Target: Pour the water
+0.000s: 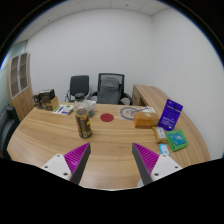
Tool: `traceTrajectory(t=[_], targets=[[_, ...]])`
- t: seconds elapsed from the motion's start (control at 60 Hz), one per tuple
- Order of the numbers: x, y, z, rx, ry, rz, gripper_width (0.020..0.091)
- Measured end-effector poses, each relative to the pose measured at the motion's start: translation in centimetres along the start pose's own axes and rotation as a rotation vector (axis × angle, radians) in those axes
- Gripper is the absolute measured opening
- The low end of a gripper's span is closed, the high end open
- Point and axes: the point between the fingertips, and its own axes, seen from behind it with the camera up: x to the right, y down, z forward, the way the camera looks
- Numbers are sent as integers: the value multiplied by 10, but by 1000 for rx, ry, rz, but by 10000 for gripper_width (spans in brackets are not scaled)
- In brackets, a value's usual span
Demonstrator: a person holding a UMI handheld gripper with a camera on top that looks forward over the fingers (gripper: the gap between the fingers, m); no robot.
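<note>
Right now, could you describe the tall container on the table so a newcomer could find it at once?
On the curved wooden table, look beyond the open gripper to the round dark coaster. The container stands upright on it: tall, clear, amber inside, unlike the flat plate and purple box.

Hand-held gripper [110,158] open before glass [83,119] on desk [110,135].

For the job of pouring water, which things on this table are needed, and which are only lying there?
Needed for the job:
- glass standing on the table, ahead of the fingers
- gripper, open and empty

Only lying about:
- purple box
- green packet
- plate
- white container
- office chairs behind the table
</note>
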Motion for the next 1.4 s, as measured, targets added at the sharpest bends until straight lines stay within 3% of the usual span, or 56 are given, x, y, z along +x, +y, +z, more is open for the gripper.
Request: traceTrajectory(t=[0.2,0.417,0.533,0.6,0.683,0.85,0.983,1.167,1.3,1.4], targets=[[-85,-27,76,53,-46,37,858],[-121,-54,173,122,-11,47,856],[-136,-59,213,139,-18,45,814],[-143,-58,224,143,-15,43,740],[-140,-61,233,162,11,58,536],[-136,-62,232,177,42,72,418],[-115,-77,223,173,122,-4,383],[-52,-140,213,192,282,-206,382],[-1,-190,223,163,471,-535,384],[26,-222,237,94,622,-851,382]])
